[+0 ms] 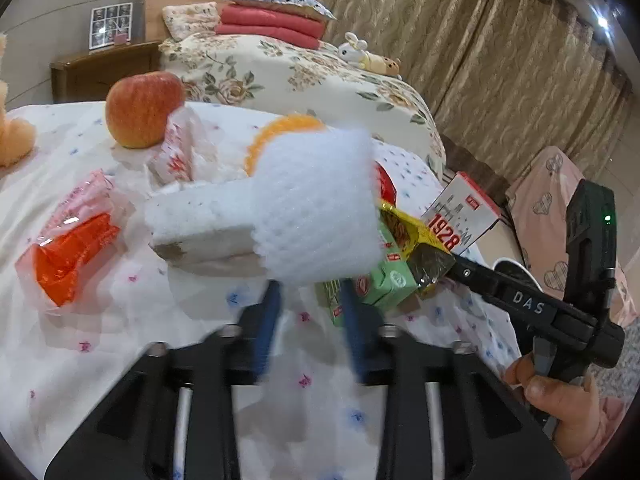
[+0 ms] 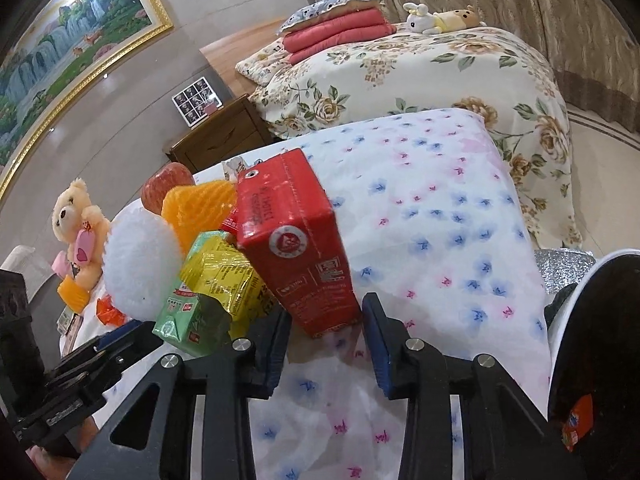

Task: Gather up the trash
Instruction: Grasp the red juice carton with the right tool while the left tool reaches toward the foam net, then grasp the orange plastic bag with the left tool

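— Where does the trash lie?

— Heaped on the flowered cloth (image 2: 440, 216). A red carton (image 2: 296, 240) stands tilted against a yellow wrapper (image 2: 224, 272) and a green carton (image 2: 180, 316). A white foam net (image 1: 316, 200) and an orange foam net (image 2: 200, 208) sit just behind them.

— And the grippers?

— The right gripper (image 2: 326, 308) has the red carton's lower end between its blue pads. Both pads sit against its sides, so it grips the carton. The left gripper (image 1: 312, 300) is blurred, but its jaws are drawn in on the bottom edge of the white foam net.

— Any containers?

— A dark bin (image 2: 576, 280) with a white rim stands at the table's right edge, just beside the right gripper. Something with an orange label (image 2: 576, 428) shows inside it; I cannot tell what else it holds. The left wrist view also shows a cardboard box printed "1928" (image 1: 460, 216) beyond the table's edge, its contents hidden.

— What else is on the cloth?

— An apple (image 1: 140, 108), a white block (image 1: 200, 224), and an orange wrapper (image 1: 72, 256) in clear plastic, well apart from the bin.
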`<state>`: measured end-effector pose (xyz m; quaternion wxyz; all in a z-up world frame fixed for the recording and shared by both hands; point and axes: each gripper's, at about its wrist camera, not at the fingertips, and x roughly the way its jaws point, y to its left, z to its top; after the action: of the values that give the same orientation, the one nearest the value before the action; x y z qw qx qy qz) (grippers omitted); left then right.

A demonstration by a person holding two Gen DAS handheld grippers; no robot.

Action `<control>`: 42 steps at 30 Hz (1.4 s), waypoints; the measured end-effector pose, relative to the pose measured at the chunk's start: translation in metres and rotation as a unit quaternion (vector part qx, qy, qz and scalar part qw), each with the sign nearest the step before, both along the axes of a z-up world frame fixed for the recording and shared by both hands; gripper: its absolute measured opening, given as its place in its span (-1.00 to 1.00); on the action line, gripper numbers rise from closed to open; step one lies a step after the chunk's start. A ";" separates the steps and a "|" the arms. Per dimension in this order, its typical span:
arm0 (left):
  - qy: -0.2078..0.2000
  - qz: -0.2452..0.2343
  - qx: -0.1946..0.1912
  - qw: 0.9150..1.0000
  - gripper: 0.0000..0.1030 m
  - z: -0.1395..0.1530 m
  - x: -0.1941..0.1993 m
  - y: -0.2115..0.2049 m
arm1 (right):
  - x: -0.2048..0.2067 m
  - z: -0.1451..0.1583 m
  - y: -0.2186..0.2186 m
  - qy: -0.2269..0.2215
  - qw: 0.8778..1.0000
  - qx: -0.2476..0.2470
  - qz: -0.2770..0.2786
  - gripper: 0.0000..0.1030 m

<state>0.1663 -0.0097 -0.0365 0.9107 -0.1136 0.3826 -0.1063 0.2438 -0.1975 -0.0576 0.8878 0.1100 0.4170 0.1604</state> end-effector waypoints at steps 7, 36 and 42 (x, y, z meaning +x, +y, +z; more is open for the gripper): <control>-0.003 -0.013 -0.001 1.000 -0.93 0.001 -0.011 0.001 | -0.015 0.004 -0.010 -0.005 1.000 0.014 -0.009 -0.36; 0.023 0.136 0.081 0.987 0.48 -0.010 -0.019 0.129 | -0.057 0.008 -0.016 -0.005 0.999 0.034 -0.030 -0.36; 0.045 0.105 0.085 0.990 -0.17 -0.017 -0.010 0.119 | -0.063 0.009 -0.017 -0.007 0.999 0.035 -0.036 -0.36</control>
<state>0.1560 0.1092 -0.0535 0.9050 -0.0800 0.4169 0.0278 0.1810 -0.2141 -0.0483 0.8915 0.1547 0.4010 0.1433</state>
